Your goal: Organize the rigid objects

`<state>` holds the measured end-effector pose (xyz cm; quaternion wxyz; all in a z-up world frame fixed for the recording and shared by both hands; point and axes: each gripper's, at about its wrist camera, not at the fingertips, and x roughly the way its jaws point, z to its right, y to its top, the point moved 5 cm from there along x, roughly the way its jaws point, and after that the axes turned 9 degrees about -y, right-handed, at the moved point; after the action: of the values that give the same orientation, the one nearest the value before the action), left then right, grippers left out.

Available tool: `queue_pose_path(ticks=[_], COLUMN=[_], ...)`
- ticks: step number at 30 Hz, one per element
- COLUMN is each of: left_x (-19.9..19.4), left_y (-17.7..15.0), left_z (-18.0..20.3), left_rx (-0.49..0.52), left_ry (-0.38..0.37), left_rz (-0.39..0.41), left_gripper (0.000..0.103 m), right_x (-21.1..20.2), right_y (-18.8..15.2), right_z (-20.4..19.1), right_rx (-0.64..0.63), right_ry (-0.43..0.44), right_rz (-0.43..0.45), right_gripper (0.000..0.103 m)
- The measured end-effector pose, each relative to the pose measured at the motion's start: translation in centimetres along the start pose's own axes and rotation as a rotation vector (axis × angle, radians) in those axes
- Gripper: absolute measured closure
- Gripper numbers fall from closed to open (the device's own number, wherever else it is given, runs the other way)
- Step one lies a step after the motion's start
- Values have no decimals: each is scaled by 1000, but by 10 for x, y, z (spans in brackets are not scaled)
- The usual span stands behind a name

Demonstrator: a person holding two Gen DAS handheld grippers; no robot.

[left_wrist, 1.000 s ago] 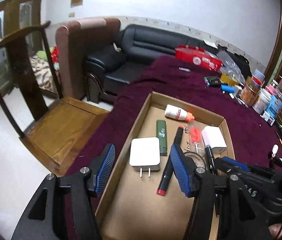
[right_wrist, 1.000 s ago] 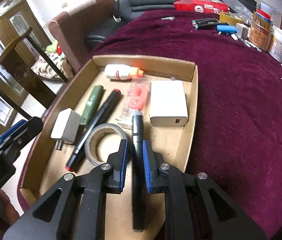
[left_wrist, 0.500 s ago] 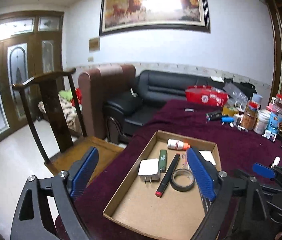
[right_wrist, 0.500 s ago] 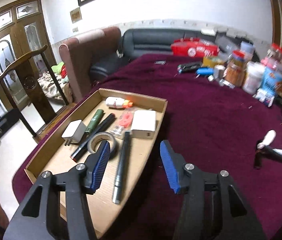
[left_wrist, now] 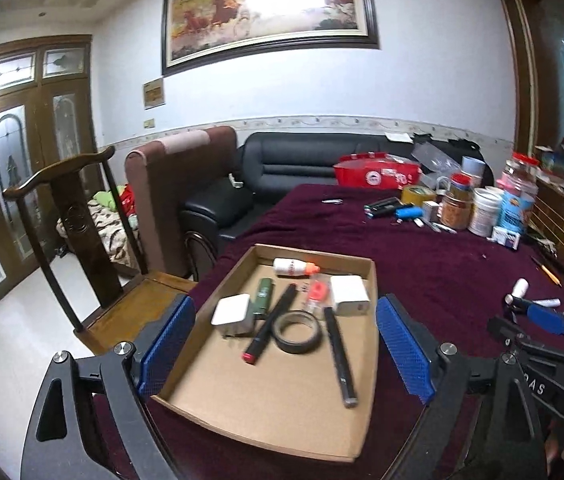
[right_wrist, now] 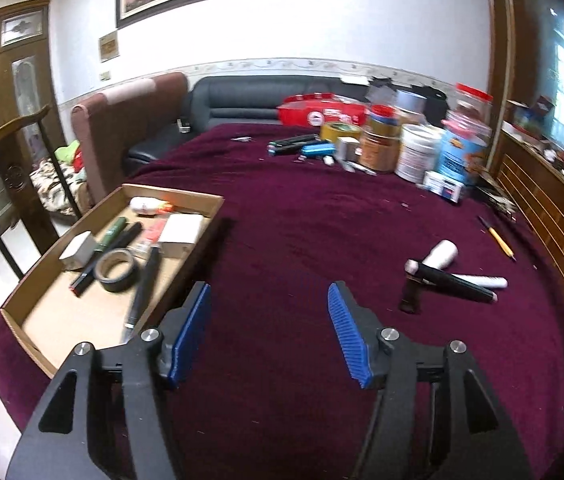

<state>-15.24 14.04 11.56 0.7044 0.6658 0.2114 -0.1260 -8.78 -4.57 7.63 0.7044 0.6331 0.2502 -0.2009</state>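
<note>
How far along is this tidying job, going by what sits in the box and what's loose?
Done: the cardboard box holds a tape roll, pens, chargers and a small bottle. In hand: nothing; the left gripper and right gripper are both open and empty, the right's jaws having just opened. Left: a black pen, a white tube and a pencil lie loose on the purple cloth.

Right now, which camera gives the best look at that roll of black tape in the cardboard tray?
The left wrist view: the black tape lies near centre, whole and sharp. The right wrist view shows it off to the left, smaller and slightly blurred.
</note>
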Motion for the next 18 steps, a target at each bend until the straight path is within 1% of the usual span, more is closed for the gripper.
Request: queue_pose_path(ticks=[3,7,18], left_x=[-3,-3,6], left_y=[-2,-5,-13], left_z=[18,30,42], left_rx=[38,63,74], left_ry=[-9,-14,-38], left_rz=[-6,-16,-66], left_gripper=[14,14,14], right_x=[0,3,11], right_y=[-3,-7,-17], right_z=[18,37,55], right_rx=[21,47,56], right_ry=[-27,-48,-77], right_rz=[2,-11,-32], right_gripper=[44,44,44])
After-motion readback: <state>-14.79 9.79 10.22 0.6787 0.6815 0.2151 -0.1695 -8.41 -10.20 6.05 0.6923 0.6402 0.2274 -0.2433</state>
